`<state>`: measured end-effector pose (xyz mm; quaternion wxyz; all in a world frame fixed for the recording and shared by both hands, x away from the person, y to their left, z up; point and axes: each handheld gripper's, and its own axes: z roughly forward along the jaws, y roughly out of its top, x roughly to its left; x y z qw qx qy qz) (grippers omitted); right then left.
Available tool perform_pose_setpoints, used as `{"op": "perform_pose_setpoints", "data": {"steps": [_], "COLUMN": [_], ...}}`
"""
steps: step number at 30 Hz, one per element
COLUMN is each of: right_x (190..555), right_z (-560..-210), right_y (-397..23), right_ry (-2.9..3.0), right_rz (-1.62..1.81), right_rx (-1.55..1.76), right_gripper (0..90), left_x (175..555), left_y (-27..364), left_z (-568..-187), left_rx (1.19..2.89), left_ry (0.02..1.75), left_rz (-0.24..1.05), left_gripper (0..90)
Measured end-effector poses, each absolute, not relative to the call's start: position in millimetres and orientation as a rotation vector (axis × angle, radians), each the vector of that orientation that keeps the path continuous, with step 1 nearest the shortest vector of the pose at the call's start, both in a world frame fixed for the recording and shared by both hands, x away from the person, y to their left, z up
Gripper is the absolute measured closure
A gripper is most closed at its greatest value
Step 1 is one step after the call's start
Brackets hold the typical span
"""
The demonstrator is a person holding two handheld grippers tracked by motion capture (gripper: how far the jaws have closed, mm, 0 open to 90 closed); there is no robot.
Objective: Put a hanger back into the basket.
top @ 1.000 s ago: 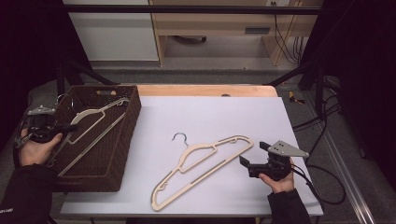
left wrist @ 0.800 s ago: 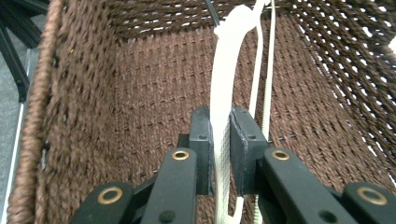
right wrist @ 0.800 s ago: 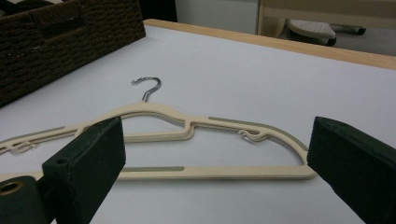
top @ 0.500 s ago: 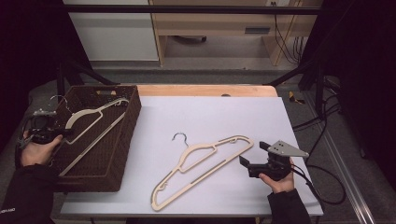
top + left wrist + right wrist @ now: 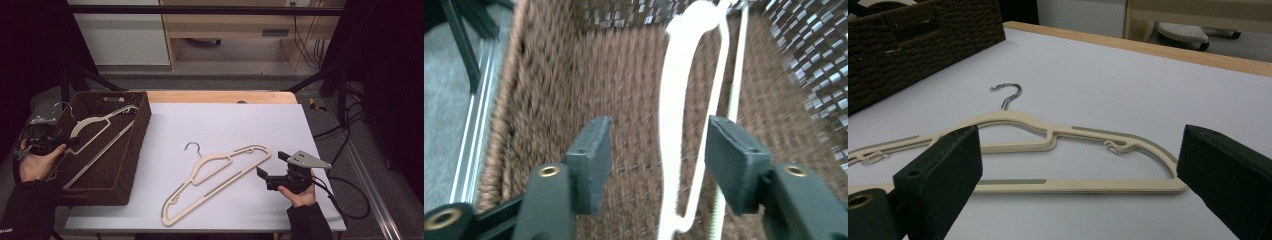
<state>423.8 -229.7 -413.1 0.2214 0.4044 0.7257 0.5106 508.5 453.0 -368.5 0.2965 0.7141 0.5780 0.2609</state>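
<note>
The left gripper [image 5: 64, 142] is held level in the left hand [image 5: 37, 162]; its jaws have just been opening. The right gripper [image 5: 272, 167] is held low in the right hand [image 5: 298, 192], jaws spread wide.

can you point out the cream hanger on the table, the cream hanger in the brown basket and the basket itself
cream plastic hanger on the white table [image 5: 220, 182]: high view, on its straight bottom bar.
cream plastic hanger in the basket [image 5: 92, 121]: high view, on its curved shoulder.
brown woven basket [image 5: 131, 150]: high view, on its right wall.

Lab recording setup: black frame rig [image 5: 200, 10] overhead, loose cables [image 5: 305, 40] beyond the white table [image 5: 225, 120].
</note>
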Motion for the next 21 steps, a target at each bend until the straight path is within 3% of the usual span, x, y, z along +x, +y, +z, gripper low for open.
{"op": "perform_pose_setpoints", "data": {"steps": [7, 21], "right_x": [423.2, 424.4], "right_z": [-410.6, -404.8], "right_y": [-230.3, -224.7], "right_ry": [2.005, 1.993], "right_rz": [1.419, 1.456], "right_rx": [1.106, 1.101], "right_gripper": [4.8, 4.5], "left_x": [487.4, 445.4], "left_y": [433.6, 349.4], "left_z": [-344.3, -324.6], "left_rx": [1.794, 1.701], "left_ry": [1.380, 1.023], "left_rz": [0.715, 0.632], "left_gripper": [20.8, 7.6]}}
